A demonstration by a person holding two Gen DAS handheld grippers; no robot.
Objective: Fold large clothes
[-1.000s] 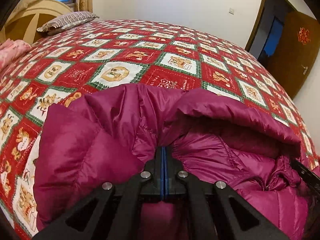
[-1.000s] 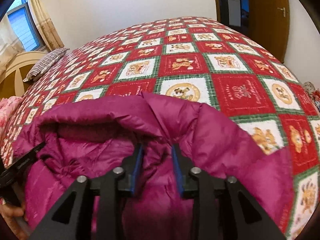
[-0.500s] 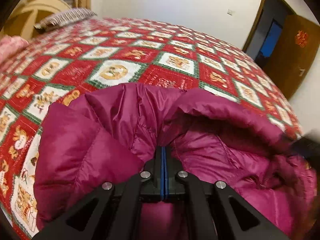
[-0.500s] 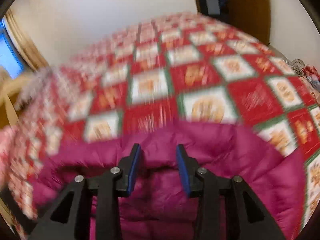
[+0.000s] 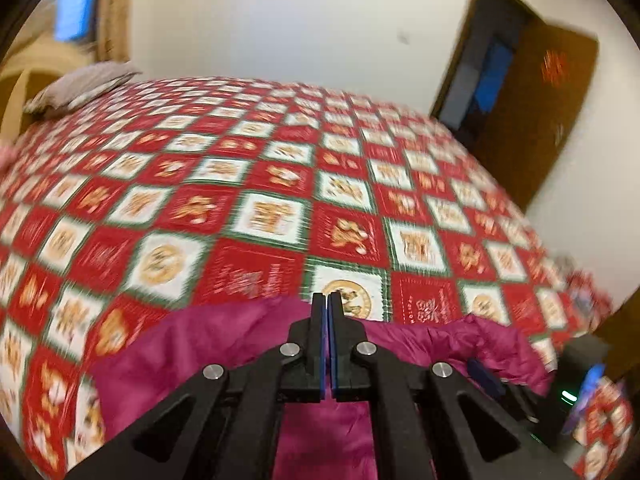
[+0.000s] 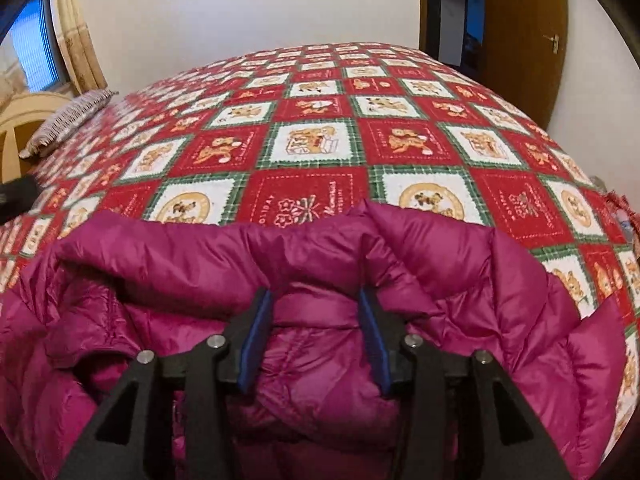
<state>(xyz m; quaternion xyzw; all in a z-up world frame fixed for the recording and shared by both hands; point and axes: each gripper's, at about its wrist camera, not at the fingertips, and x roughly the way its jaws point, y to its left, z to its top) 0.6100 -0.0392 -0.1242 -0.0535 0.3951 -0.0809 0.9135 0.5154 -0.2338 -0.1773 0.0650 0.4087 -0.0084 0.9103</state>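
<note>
A magenta puffer jacket (image 6: 440, 264) lies bunched on the red patchwork bedspread (image 6: 320, 184). My right gripper (image 6: 314, 296) is low over its collar fold, and its jaws are opening. A band of jacket fabric spans the gap between the blue pads (image 6: 256, 332), which stand apart and are not squeezing it. In the left wrist view my left gripper (image 5: 325, 300) is shut with nothing in it, lifted above the jacket (image 5: 200, 352), its tips set against the bedspread (image 5: 248, 272). The right gripper's blue pad (image 5: 484, 376) shows at that view's lower right.
The bed stretches far ahead of the jacket. A striped pillow (image 6: 68, 116) and a wooden headboard (image 6: 16, 132) are at the far left by a curtained window (image 6: 36, 52). A brown door (image 6: 520, 40) stands open at the far right.
The left gripper has risen off the jacket, and its shut tips, buried in fabric before, now stand free. The right gripper's jaws have widened and it has shifted over the collar.
</note>
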